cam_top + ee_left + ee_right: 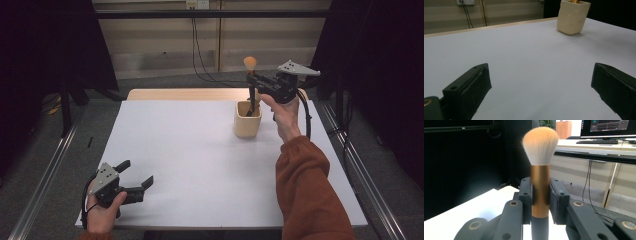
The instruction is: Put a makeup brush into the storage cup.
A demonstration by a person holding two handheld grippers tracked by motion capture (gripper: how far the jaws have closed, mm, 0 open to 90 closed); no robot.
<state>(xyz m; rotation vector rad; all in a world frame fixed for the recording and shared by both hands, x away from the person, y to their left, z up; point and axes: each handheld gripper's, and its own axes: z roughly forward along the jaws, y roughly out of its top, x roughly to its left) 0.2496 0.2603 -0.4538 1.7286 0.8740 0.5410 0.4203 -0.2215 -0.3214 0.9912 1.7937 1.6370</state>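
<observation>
A makeup brush [250, 80] with a peach bristle head, copper ferrule and dark handle stands upright, its lower end inside the cream square cup [247, 120] at the table's far right. My right gripper [256, 81] is shut on the brush; in the right gripper view the jaws clamp the copper ferrule of the brush [540, 192]. My left gripper [136, 174] rests open near the table's front left corner, held by a hand. Its two fingers [469, 90] stand wide apart over bare table, with the cup [573, 17] far ahead.
The white table [200, 160] has a wooden strip along its far edge. Metal rails run along both sides on the floor. Cables hang down the back wall. A desk with a monitor [609, 126] stands behind the brush in the right gripper view.
</observation>
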